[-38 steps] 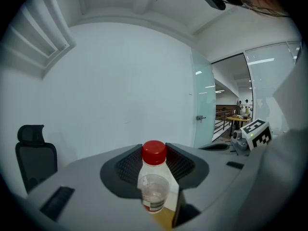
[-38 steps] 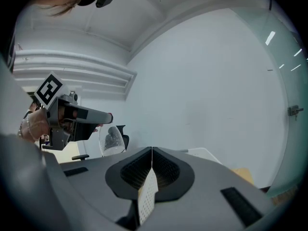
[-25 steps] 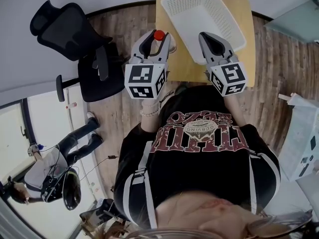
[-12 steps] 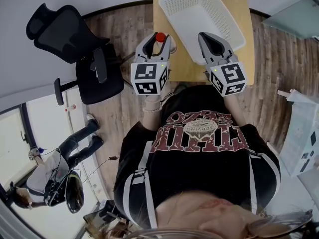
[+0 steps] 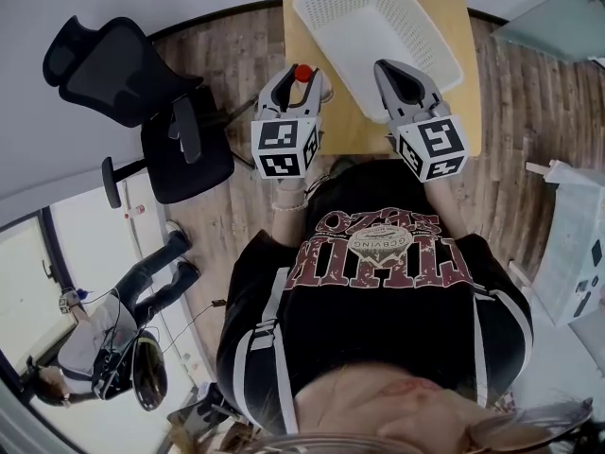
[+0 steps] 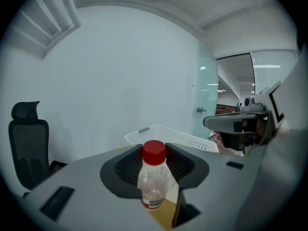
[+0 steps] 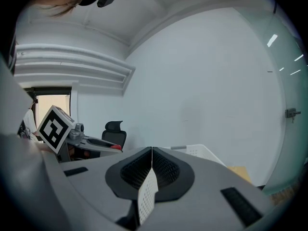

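Observation:
My left gripper (image 5: pixel 301 76) (image 6: pixel 155 163) is shut on a small clear bottle (image 6: pixel 154 184) with a red cap (image 5: pixel 302 72), held upright at the left edge of a wooden table (image 5: pixel 312 112). An empty white plastic basket (image 5: pixel 378 22) (image 6: pixel 175 137) lies on that table ahead of both grippers. My right gripper (image 5: pixel 395 72) (image 7: pixel 152 165) hovers at the basket's near rim, jaws pressed together with nothing between them. In the right gripper view the left gripper (image 7: pixel 91 146) shows at the left with the red cap (image 7: pixel 115 147) at its tip.
A black office chair (image 5: pixel 132 74) (image 6: pixel 26 148) stands left of the table on the wooden floor. A person (image 5: pixel 113 339) stands farther off at the lower left. A glass partition with a door (image 6: pixel 209 105) is to the right. A white wall is ahead.
Both grippers have tilted down a little, so the basket now shows in both gripper views. The head view has shifted slightly; the bottle stays held.

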The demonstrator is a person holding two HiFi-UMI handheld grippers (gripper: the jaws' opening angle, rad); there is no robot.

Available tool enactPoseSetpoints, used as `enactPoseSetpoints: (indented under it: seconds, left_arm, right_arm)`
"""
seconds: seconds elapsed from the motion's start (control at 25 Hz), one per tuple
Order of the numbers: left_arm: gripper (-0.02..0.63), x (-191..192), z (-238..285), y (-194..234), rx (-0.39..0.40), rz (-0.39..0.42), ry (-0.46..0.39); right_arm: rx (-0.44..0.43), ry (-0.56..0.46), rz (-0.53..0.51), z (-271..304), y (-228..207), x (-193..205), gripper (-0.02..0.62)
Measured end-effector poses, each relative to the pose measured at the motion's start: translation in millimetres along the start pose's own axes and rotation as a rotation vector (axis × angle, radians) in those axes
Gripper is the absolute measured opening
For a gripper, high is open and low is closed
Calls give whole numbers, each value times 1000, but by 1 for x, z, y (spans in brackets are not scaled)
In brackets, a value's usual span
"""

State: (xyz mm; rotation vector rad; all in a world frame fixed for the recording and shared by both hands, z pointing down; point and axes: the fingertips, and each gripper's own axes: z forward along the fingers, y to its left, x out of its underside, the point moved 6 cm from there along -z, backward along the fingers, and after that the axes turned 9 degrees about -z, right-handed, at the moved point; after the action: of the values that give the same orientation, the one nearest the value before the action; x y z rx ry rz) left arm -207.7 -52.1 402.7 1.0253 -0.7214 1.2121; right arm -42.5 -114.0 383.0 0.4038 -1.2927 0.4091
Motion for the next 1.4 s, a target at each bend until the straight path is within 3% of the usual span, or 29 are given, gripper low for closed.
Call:
enactPoseSetpoints:
  seconds: [1.4]
  left_arm:
    - [195, 65, 50, 7, 11, 32, 60]
  right_arm:
    - [47, 41, 21, 1, -22, 14, 18]
